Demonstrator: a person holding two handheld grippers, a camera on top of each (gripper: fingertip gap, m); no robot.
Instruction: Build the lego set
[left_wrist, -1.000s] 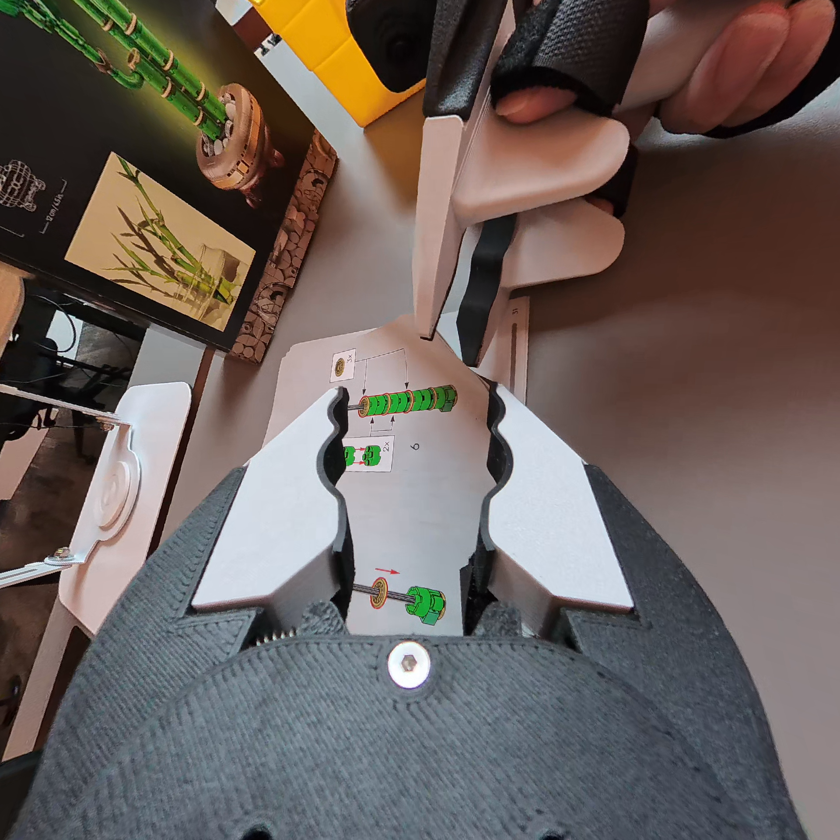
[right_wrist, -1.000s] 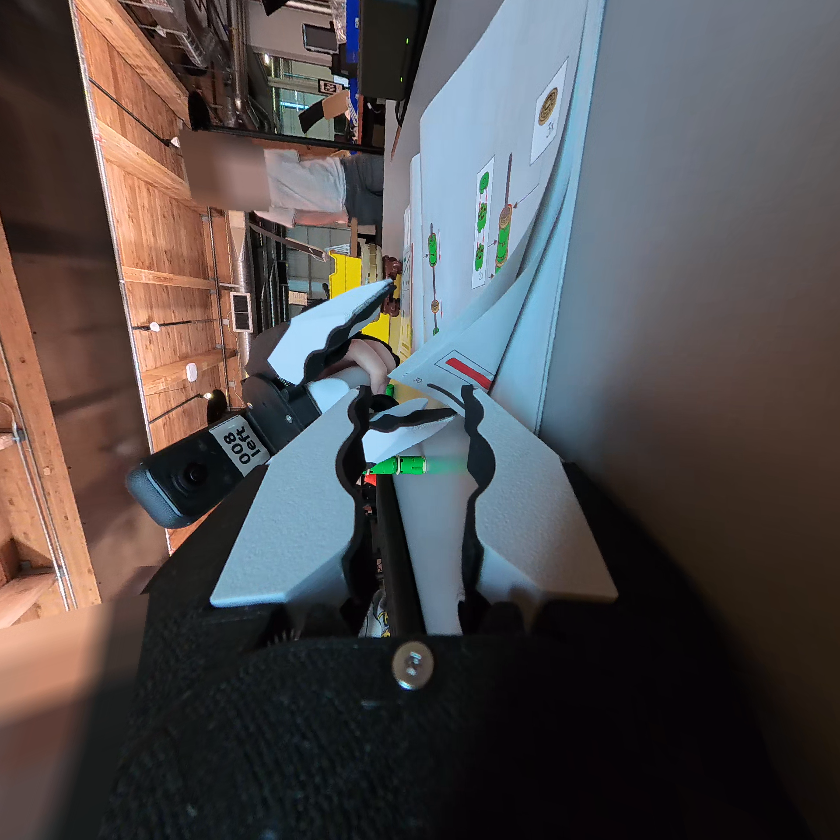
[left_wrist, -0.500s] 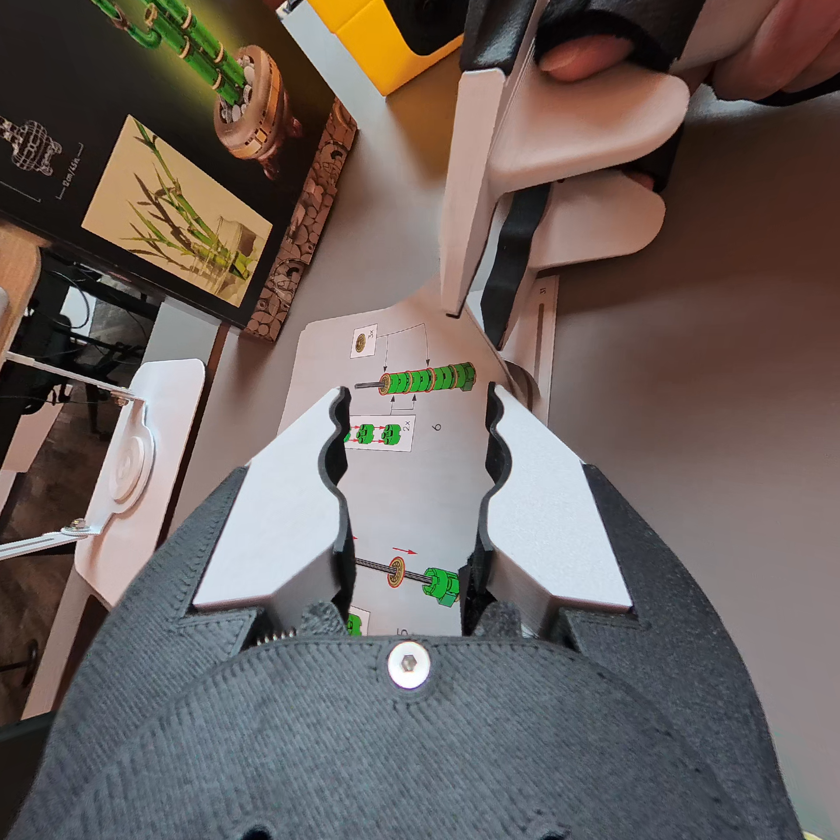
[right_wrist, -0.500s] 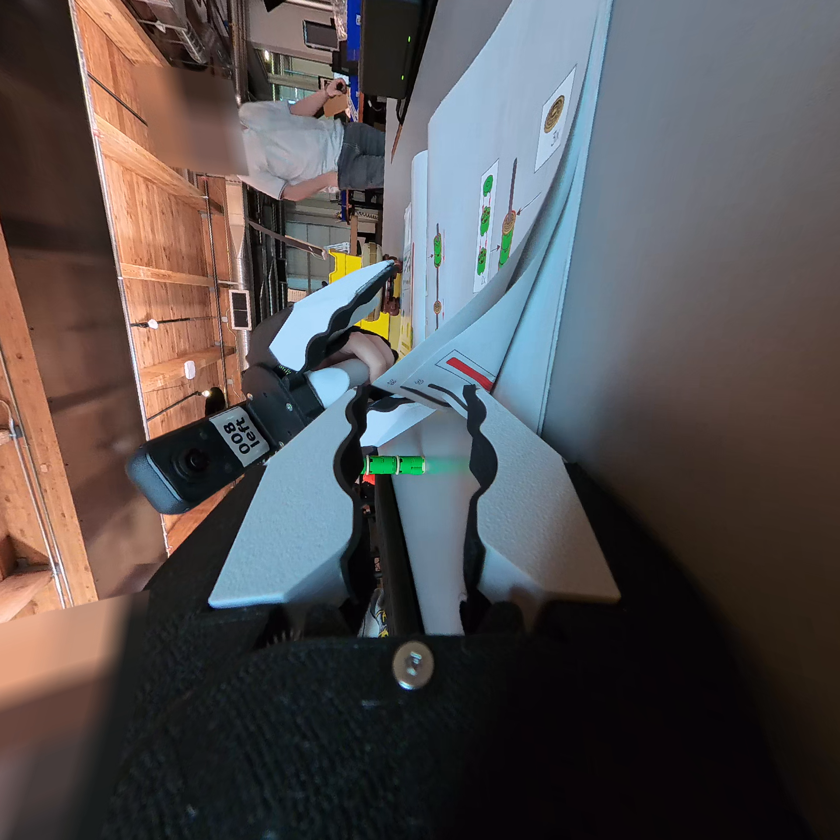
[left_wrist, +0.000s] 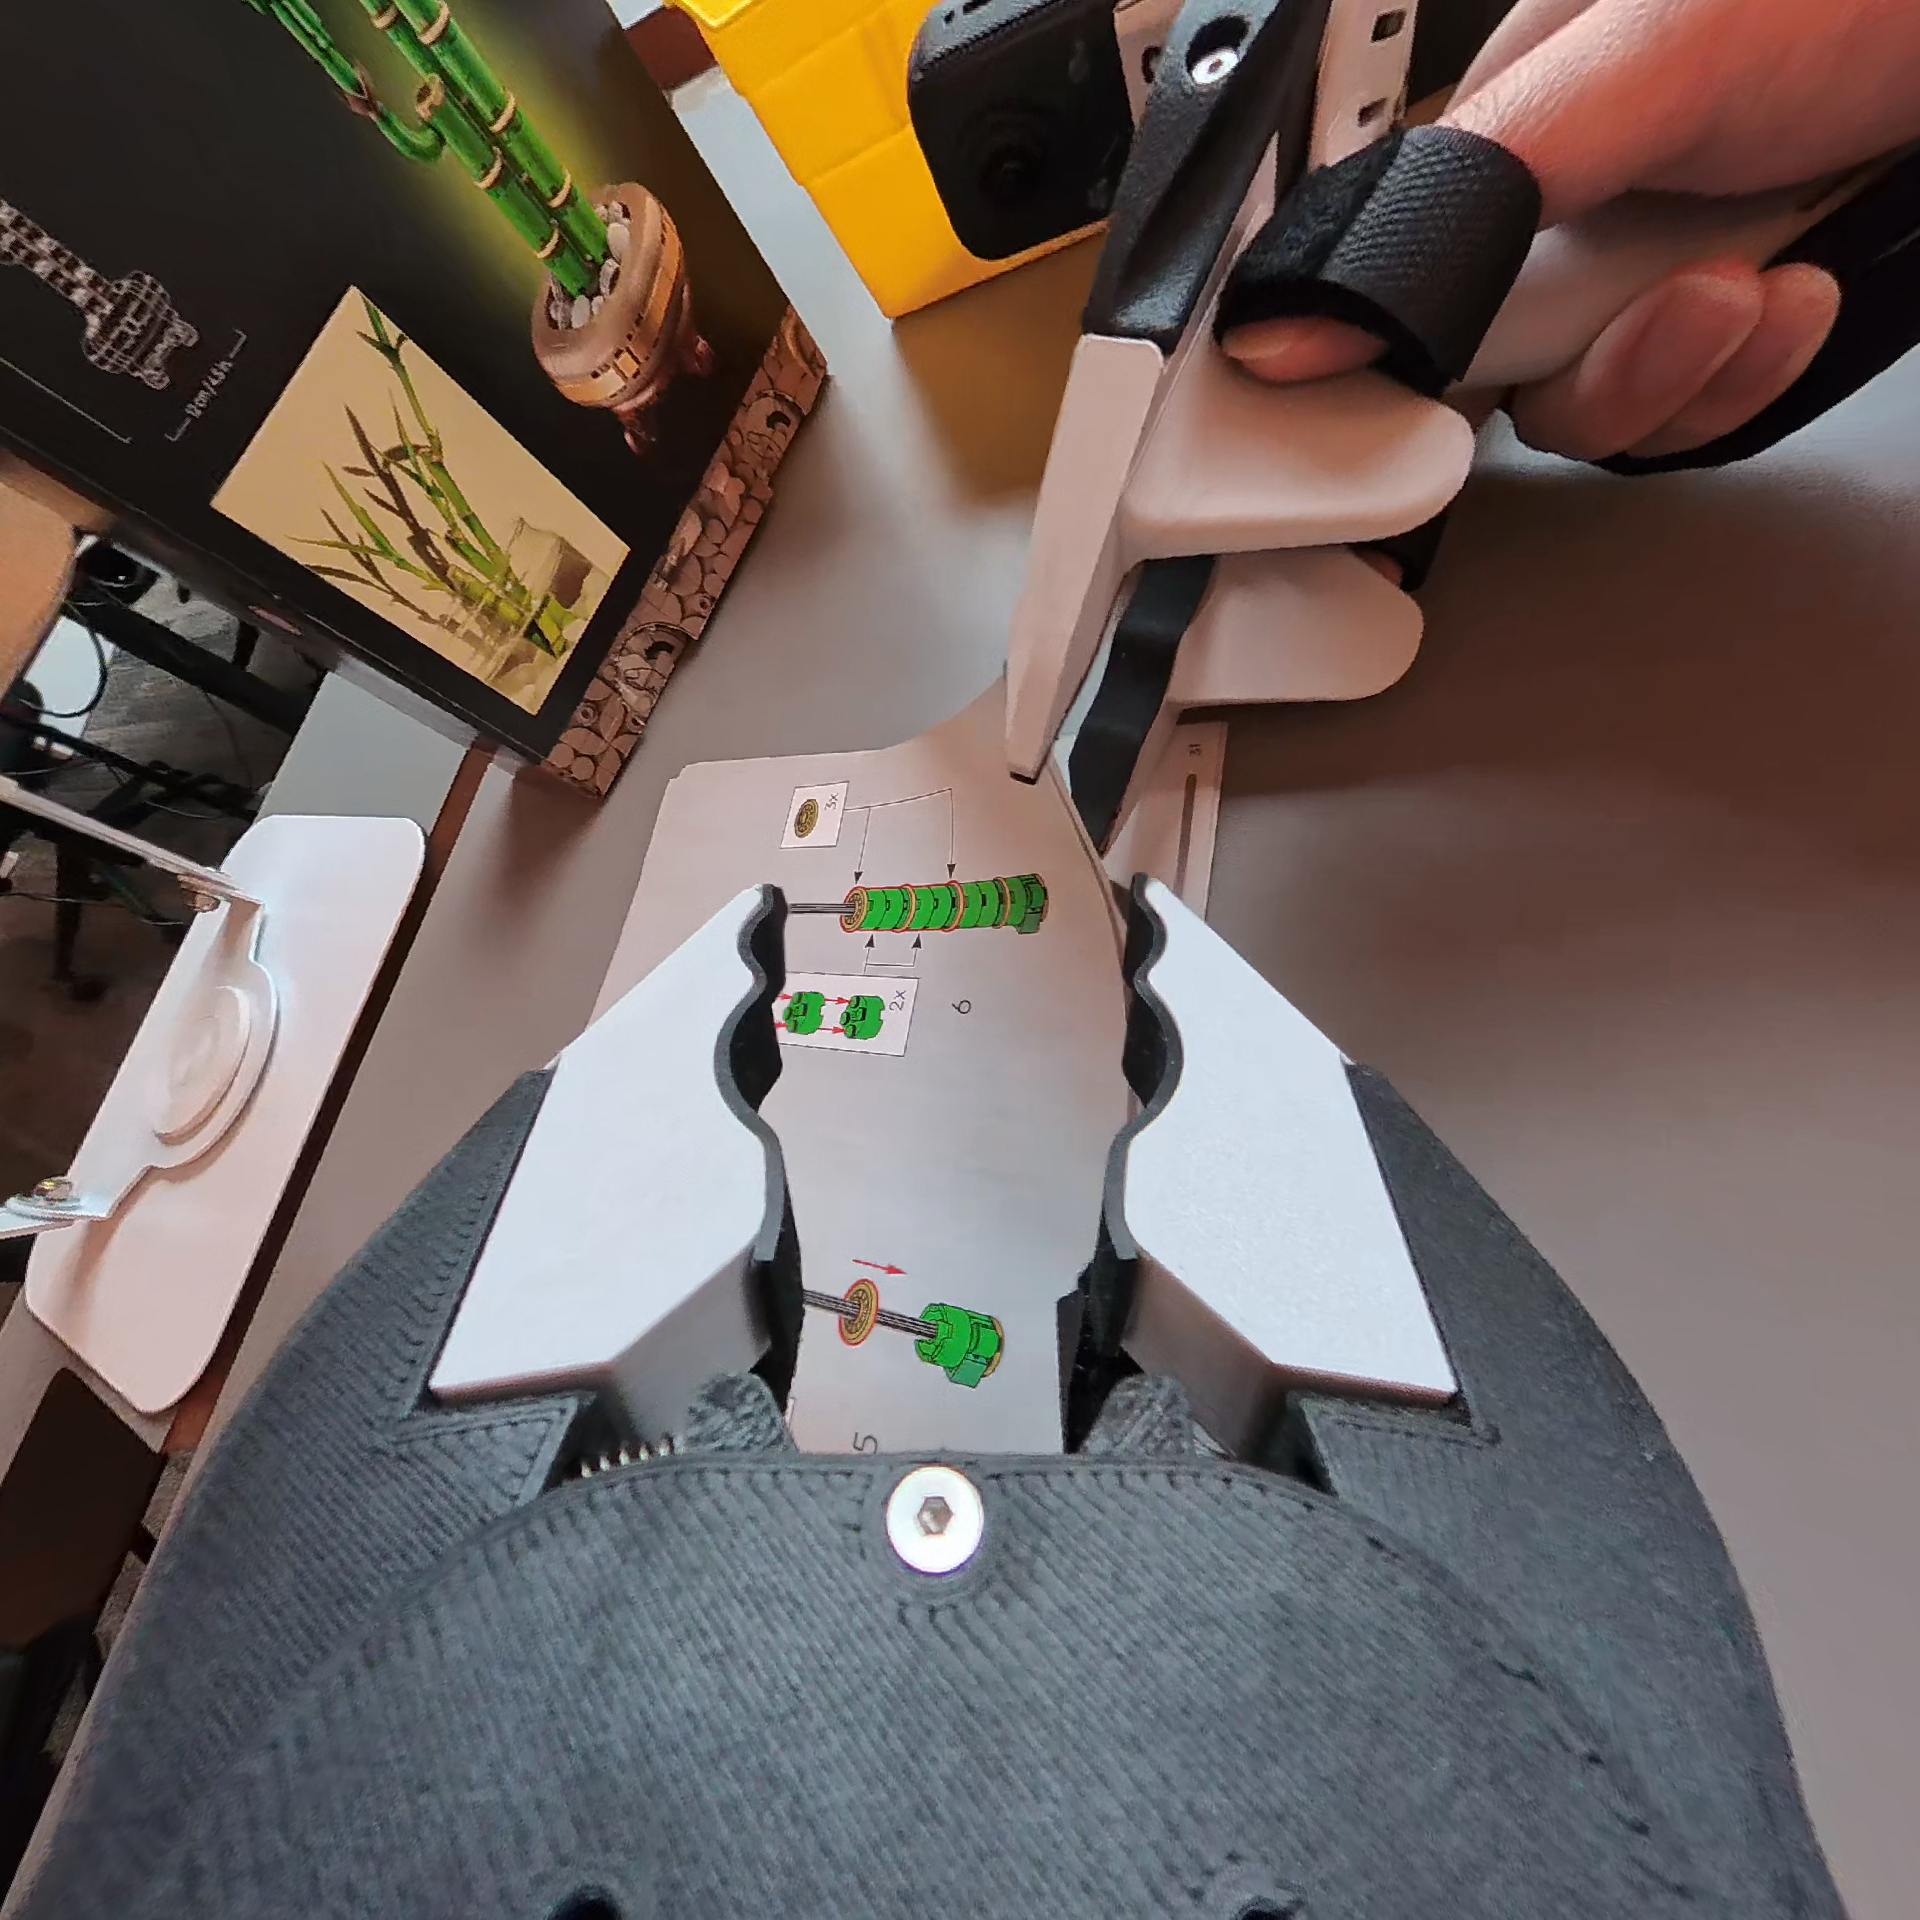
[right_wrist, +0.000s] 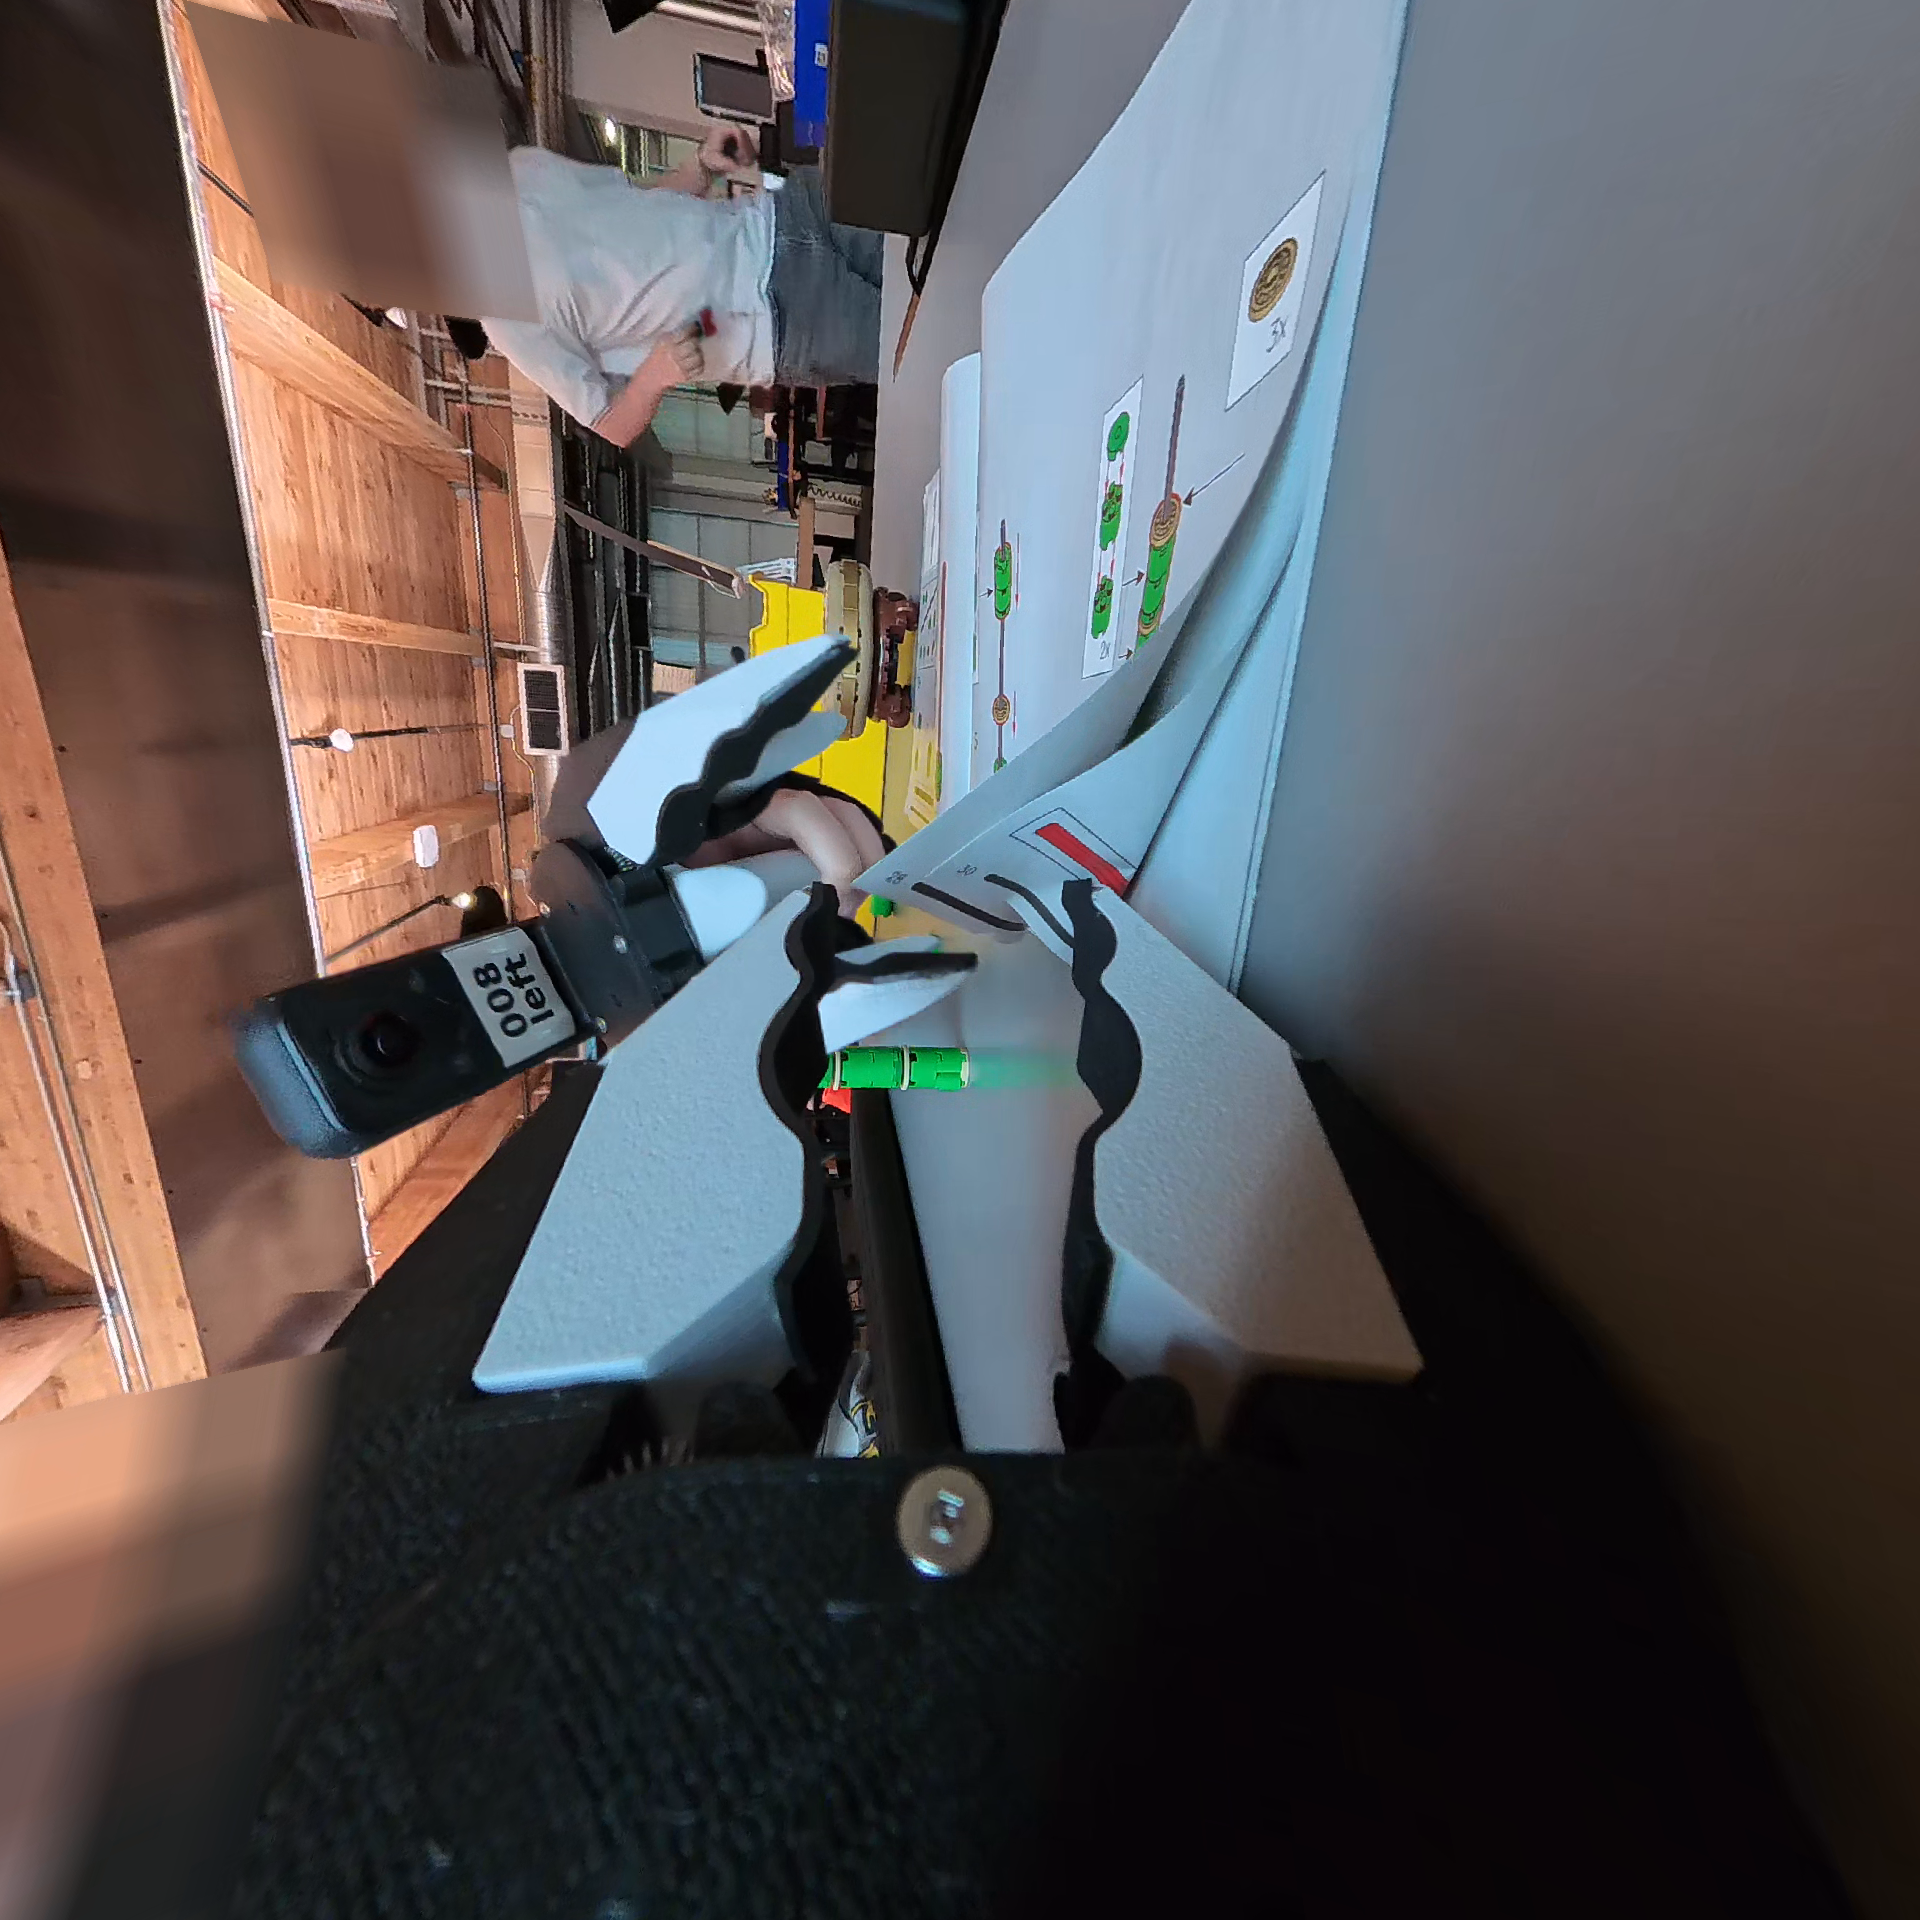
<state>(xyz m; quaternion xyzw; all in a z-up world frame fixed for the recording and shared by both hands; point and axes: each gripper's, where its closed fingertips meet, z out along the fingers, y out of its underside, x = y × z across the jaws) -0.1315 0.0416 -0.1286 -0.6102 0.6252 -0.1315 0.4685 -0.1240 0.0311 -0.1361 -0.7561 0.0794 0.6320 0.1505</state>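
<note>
The instruction booklet (left_wrist: 966, 1122) lies open on the grey table, showing green bamboo-stem steps. My left gripper (left_wrist: 951, 894) hovers over it, open and empty. My right gripper (left_wrist: 1060, 800), held by a gloved hand, is at the booklet's far corner, where the pages curl up. In the right wrist view my right gripper (right_wrist: 951, 894) has its jaws apart around the lifted pages (right_wrist: 997, 862). A green bamboo segment (right_wrist: 899, 1068) shows between the jaws, beyond the page. The left gripper (right_wrist: 831, 821) is visible behind it.
The set's black box (left_wrist: 343, 343) stands at the upper left with a yellow bin (left_wrist: 873, 156) behind it. A white plate-like holder (left_wrist: 208, 1091) sits at the table's left edge. A brown built pot (right_wrist: 868, 665) stands by the bin. A person stands far off. Only a small space, under 4 cm, lies between the two pairs of fingers.
The left gripper drifted slightly over the booklet and came back. The right gripper stays at the lifted pages. The person in the background moved their arms.
</note>
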